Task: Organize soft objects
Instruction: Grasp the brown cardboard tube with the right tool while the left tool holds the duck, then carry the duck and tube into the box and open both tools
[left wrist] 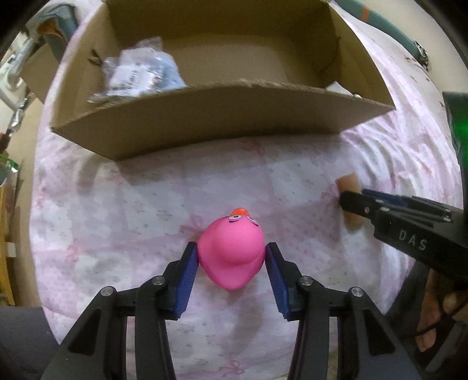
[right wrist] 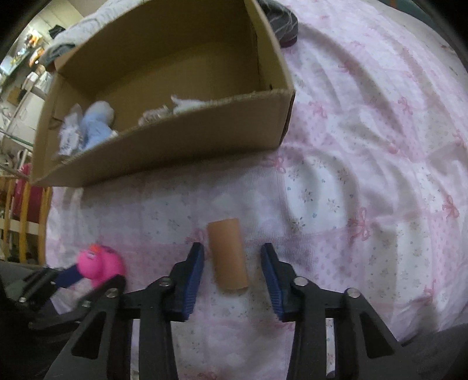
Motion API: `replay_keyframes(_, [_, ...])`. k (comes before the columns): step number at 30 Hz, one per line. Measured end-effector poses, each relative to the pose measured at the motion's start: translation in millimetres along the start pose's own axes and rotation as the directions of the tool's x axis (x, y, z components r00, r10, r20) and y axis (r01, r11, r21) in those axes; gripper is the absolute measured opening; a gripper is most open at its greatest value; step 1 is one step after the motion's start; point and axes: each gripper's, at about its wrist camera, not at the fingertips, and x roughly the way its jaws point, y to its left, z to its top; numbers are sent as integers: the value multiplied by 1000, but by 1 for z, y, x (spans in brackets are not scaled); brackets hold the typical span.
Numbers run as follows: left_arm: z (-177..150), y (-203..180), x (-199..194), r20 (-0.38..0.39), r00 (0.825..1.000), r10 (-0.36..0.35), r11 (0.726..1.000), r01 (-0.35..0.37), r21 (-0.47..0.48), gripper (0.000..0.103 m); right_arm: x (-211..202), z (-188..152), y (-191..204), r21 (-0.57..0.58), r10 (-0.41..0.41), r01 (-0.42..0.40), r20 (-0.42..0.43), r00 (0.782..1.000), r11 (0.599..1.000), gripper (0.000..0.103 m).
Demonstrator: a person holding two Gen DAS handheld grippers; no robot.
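Observation:
A pink rubber duck (left wrist: 231,254) with an orange beak lies on the pink bedsheet. My left gripper (left wrist: 231,257) has its blue pads against both sides of the duck. It also shows in the right wrist view (right wrist: 99,264), at the left. A tan cardboard roll (right wrist: 228,254) lies on the sheet between the open fingers of my right gripper (right wrist: 231,257), with gaps on both sides. In the left wrist view the roll (left wrist: 349,187) is partly hidden behind the right gripper. An open cardboard box (left wrist: 222,122) stands beyond both.
The box (right wrist: 163,146) holds a plastic-wrapped packet (left wrist: 137,73), a light blue soft item (right wrist: 96,125) and white fluffy things (right wrist: 187,103). A dark striped garment (right wrist: 280,20) lies behind the box. The bed edge is at the left, with furniture beyond.

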Motion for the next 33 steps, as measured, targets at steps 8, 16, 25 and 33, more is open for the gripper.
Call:
replay_keyframes(8, [4, 25, -19, 53, 998, 22, 998, -19, -58, 43, 4, -2, 16, -34, 21, -21, 14, 1000, 999, 6])
replay_keyframes(16, [-2, 24, -21, 86, 994, 60, 996, -55, -67, 43, -15, -5, 25, -45, 69, -67, 58, 996, 997, 6])
replay_keyframes(25, [-7, 32, -30, 109, 990, 85, 994, -77, -82, 43, -54, -6, 53, -113, 149, -135, 129, 980, 984, 6])
replay_keyframes(33, [1, 41, -71, 194, 975, 109, 989, -87, -117, 43, -94, -5, 64, -125, 221, -198, 207, 953, 972, 6])
